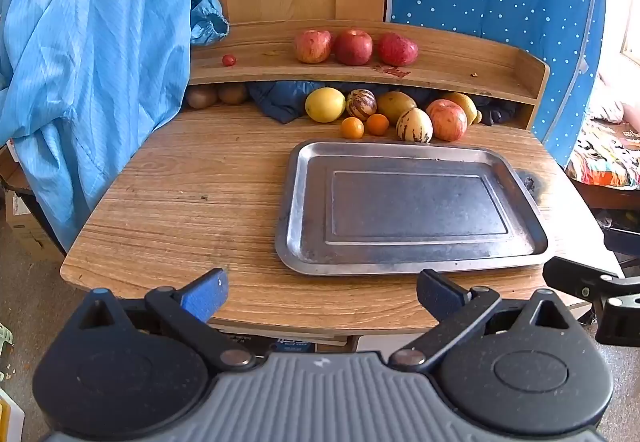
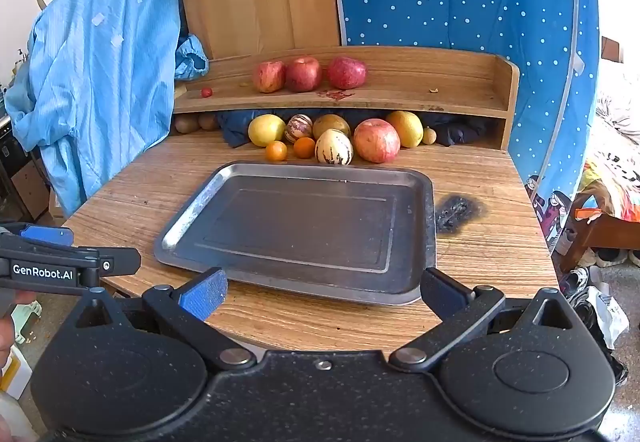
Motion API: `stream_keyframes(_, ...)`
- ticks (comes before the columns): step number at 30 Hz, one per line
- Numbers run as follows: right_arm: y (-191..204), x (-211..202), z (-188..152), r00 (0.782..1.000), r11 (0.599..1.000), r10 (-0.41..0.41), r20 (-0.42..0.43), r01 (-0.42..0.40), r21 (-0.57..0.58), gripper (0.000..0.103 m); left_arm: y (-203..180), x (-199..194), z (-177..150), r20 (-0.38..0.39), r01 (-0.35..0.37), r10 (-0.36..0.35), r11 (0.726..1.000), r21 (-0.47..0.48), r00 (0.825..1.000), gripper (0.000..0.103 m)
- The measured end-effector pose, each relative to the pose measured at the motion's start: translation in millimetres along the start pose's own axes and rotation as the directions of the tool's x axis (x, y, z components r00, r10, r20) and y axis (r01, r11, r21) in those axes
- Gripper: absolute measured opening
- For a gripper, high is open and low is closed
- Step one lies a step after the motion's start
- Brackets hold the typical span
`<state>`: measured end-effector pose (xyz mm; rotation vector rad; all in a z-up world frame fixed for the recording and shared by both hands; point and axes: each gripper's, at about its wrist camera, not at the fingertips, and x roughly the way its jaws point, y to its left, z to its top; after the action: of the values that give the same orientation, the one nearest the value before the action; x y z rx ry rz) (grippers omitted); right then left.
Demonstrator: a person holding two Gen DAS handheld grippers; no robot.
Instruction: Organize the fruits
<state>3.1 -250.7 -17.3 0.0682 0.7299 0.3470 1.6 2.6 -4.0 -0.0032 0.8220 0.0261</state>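
Both claws hover level at the counter's near edge, left claw and right claw spread wide, gripping nothing. Beyond lies the bare tray; fruits crowd under the shelf, perhaps touching.

My left gripper sits low at the near side, its two fingers spread wide apart with nothing between them, the left finger faced with a blue pad. My right gripper is held level beside it, a little to the right, jaws just as wide and empty. From the right wrist I see my left gripper side-on at the left edge, and a bit of my hand below it.
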Motion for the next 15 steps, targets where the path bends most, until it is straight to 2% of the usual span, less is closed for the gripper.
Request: stream_keyframes(15,-2.5,2.4,2.1,1.000,1.000,0.001,0.003,-0.001,0.002,0.102,4.5,1.5,1.5,-0.008,-0.009,0.009,1.000,-0.004,1.000,0.102)
